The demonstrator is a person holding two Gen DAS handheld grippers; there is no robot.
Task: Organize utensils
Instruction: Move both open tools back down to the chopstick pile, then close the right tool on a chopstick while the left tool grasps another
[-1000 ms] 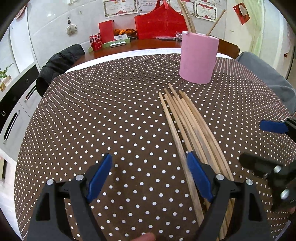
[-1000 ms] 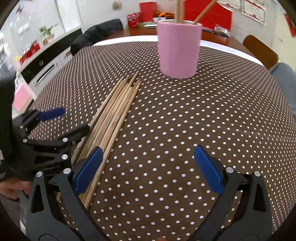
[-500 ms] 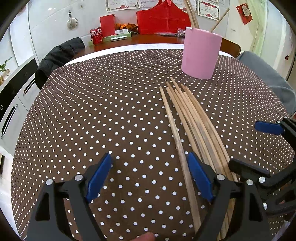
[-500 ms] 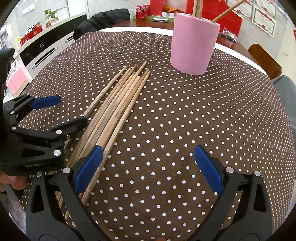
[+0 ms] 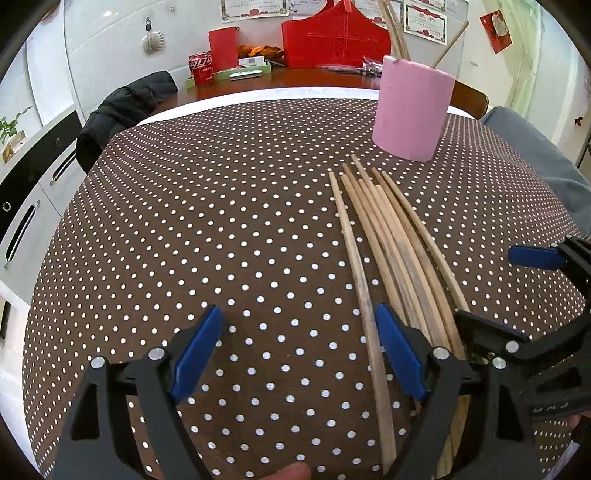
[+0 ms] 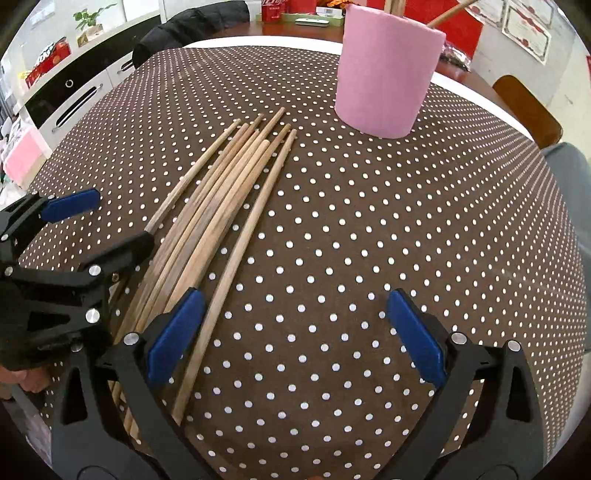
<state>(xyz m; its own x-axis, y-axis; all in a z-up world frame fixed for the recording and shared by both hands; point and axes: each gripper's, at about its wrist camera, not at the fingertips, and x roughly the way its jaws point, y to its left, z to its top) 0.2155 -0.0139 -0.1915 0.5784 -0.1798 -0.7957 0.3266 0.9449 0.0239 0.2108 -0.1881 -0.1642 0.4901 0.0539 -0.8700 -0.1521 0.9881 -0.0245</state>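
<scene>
Chopsticks [image 5: 397,243] run under both grippers' fingers [image 6: 173,334], near ends hidden.

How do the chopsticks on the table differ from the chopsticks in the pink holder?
The chopsticks on the table lie flat in a loose bundle; the chopsticks in the pink holder stand leaning. The first group is larger and fully visible; the second shows only its tops. Both look like plain wood.

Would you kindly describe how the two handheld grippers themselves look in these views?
The left gripper and right gripper look alike: black plastic clamp-style frames with triangular cutouts, silver screw heads at the joints, and flat blue pads lining the jaws. Small pale lettering marks the left gripper's body in the right wrist view, too small to read. No cables show.
</scene>
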